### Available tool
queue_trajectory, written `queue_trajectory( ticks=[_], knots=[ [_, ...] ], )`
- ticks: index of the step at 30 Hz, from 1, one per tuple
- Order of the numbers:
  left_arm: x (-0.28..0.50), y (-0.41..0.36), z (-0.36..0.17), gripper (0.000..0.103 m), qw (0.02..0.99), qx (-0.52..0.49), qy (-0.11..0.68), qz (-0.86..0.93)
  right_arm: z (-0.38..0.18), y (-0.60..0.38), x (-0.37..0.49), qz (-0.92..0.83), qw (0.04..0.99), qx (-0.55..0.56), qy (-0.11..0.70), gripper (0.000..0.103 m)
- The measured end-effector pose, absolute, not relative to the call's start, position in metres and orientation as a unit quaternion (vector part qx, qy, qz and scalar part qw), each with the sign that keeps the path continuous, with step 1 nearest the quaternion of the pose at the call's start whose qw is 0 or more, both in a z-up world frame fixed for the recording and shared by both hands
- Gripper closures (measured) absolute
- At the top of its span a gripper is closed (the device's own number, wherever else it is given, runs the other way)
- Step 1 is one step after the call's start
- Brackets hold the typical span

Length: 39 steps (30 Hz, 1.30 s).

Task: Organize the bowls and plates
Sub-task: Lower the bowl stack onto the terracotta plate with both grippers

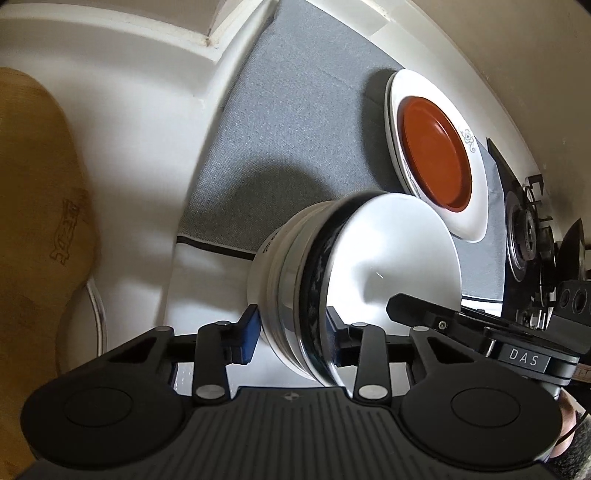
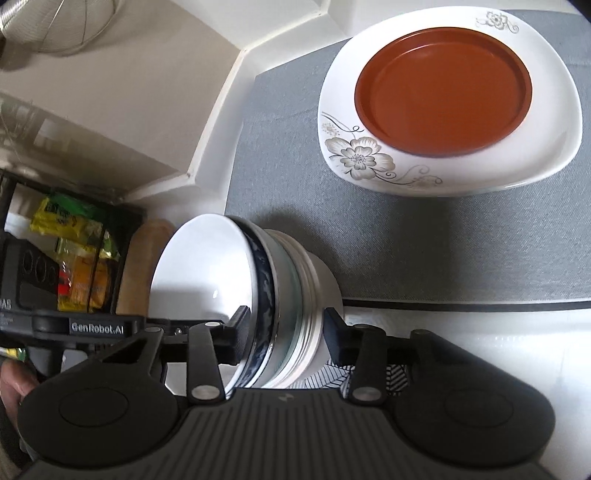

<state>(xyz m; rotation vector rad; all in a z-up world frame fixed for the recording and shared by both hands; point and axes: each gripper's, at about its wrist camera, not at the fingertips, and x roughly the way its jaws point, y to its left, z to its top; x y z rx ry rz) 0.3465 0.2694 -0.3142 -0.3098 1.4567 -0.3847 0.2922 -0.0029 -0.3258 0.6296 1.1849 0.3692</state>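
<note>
A stack of nested bowls (image 1: pixel 332 280), white with one blue-patterned rim, is held between both grippers from opposite sides. My left gripper (image 1: pixel 293 332) is shut across the stack, one finger outside, one inside the top bowl. My right gripper (image 2: pixel 286 332) is shut on the same stack (image 2: pixel 280 288) from the other side. The right gripper's finger also shows in the left wrist view (image 1: pixel 417 308), inside the top bowl. A brown plate (image 2: pixel 443 92) lies on a white flowered plate (image 2: pixel 369 158) on the grey mat (image 2: pixel 406 243); both show in the left wrist view (image 1: pixel 432 155).
A wooden board (image 1: pixel 33 221) leans at the left. A gas stove (image 1: pixel 524 236) is at the right of the mat. A black rack with yellow packets (image 2: pixel 77 251) stands at the left. A wire strainer (image 2: pixel 62 26) hangs above. The white counter (image 1: pixel 129 147) borders the mat.
</note>
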Motion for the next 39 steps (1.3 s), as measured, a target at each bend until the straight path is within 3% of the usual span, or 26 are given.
queue_trajectory(
  ticks=[7,14,39],
  knots=[
    [0.349,0.278,-0.321,0.059,0.713,-0.159,0.658,-0.181,-0.333,-0.013,0.294,0.174,0.760,0.318,0.540,0.054],
    [0.343,0.277,-0.308,0.065,0.716,-0.158,0.658,-0.170,-0.320,-0.012,0.289,0.168,0.771,0.308,0.531,0.056],
    [0.376,0.227,-0.262,0.064,0.724,-0.123,0.649,-0.201,-0.272,-0.056,0.298,0.129,0.800,0.308,0.499,0.058]
  ],
)
